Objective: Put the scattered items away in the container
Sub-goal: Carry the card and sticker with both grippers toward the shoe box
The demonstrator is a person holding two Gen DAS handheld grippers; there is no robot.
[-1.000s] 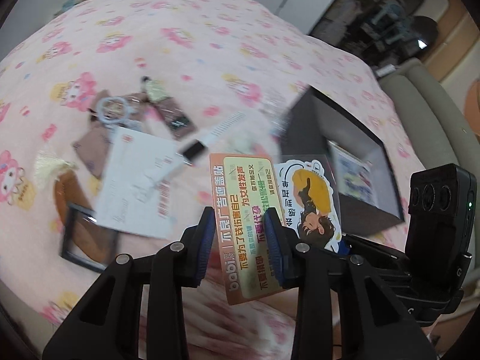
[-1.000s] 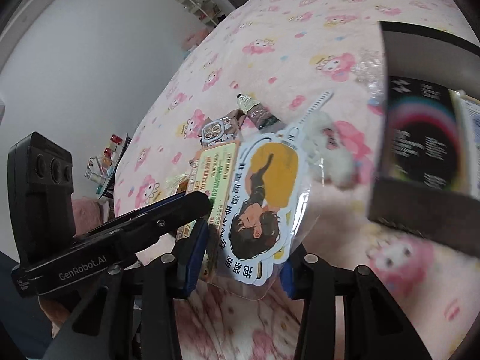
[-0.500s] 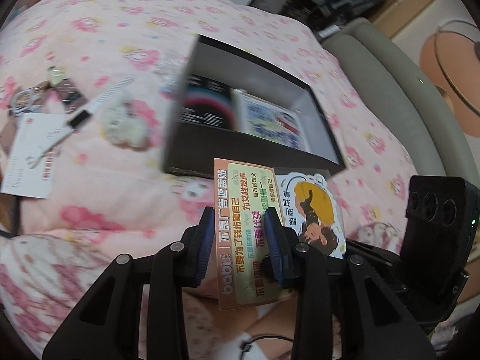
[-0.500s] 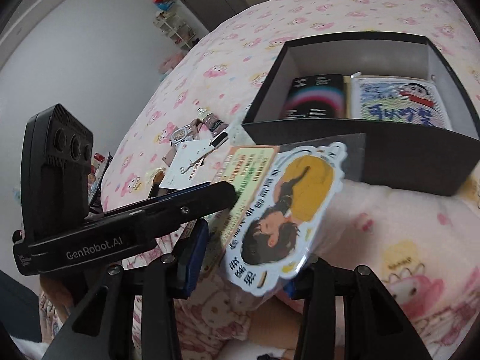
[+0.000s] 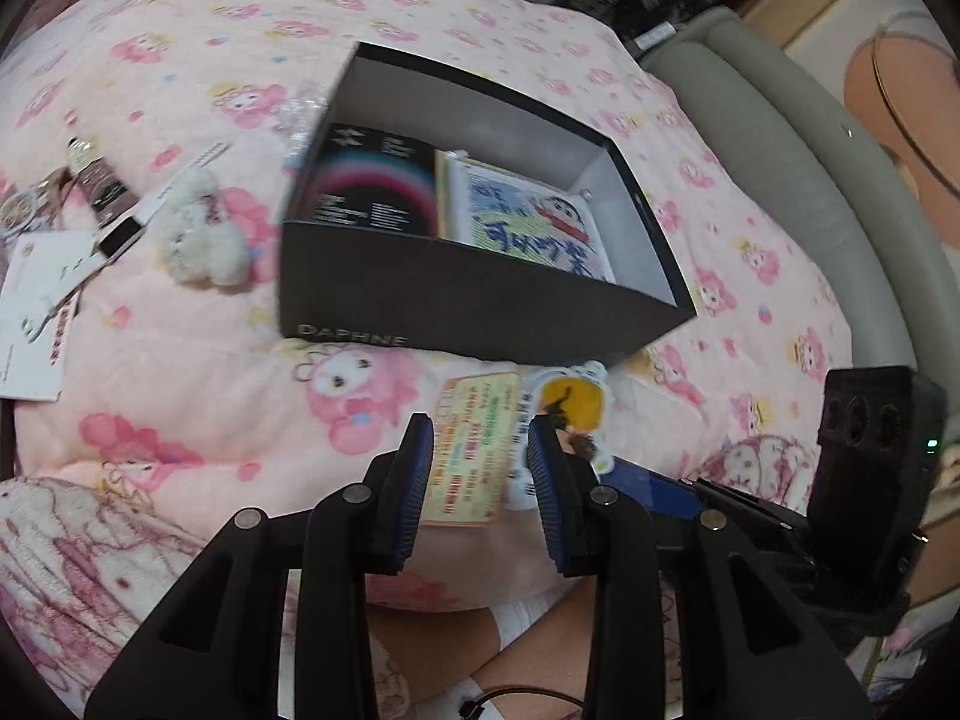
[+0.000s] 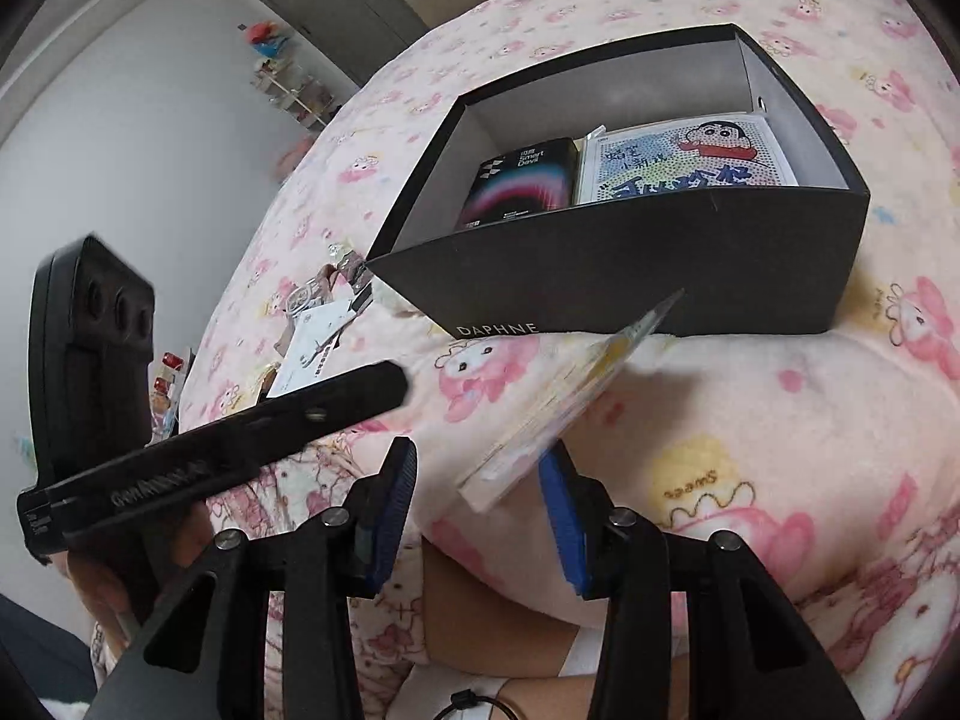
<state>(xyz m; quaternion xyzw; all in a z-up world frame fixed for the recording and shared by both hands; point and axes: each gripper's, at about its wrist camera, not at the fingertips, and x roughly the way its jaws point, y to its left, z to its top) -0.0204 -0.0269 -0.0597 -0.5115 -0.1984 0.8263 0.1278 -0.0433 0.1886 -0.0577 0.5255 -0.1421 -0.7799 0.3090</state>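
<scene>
Cards sit in both my grips: my left gripper (image 5: pixel 480 462), jaws partly closed, pinches the orange text card (image 5: pixel 474 450); my right gripper (image 6: pixel 477 480), jaws partly closed, clamps the cartoon-figure card (image 6: pixel 558 408) edge-on. Both hang just short of the black box's (image 5: pixel 480 306) near wall, above the pink blanket (image 5: pixel 180 372).

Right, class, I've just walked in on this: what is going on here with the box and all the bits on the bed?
A person is tidying items scattered on a pink blanket into a black box, with a claw in each hand. The left claw grips an orange printed card; the right claw carries a cartoon sticker. Both are just short of the box's near wall, not yet inside. The box already holds a dark packet and a cartoon picture. A white plush toy and a paper sheet are on the blanket.
</scene>
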